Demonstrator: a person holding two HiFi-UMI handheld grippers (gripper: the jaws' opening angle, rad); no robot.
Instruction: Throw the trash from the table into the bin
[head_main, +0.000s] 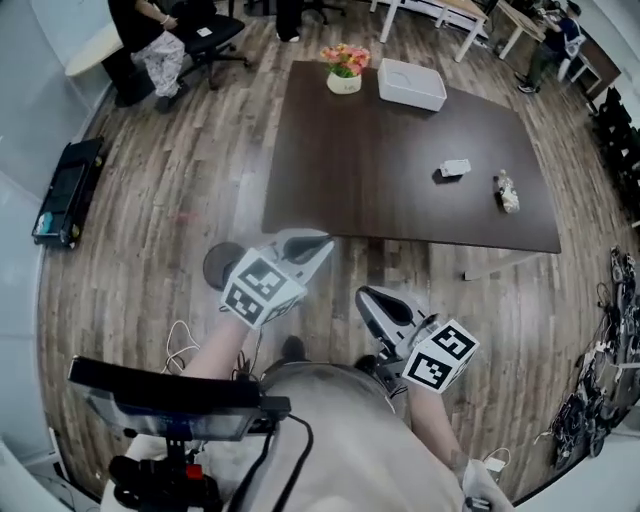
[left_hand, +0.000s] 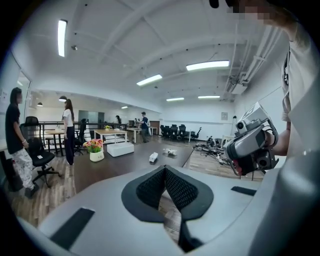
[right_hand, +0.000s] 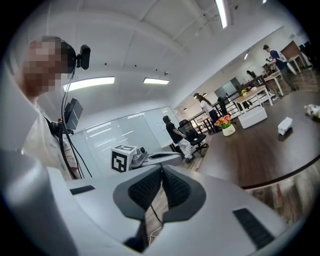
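Both grippers empty before the tabletop (head_main: 380, 170)
Fingers of left gripper (head_main: 322, 243) and right gripper (head_main: 366, 297) are pressed together (nothing between); white scrap (head_main: 455, 168) and crumpled wrapper (head_main: 507, 192) lie near the tabletop's right edge.

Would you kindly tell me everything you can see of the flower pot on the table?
The flower pot is small, round and white, holding pink and orange flowers with green leaves. It stands upright near the far edge of the dark table, just left of the white box in the head view, apart from it.
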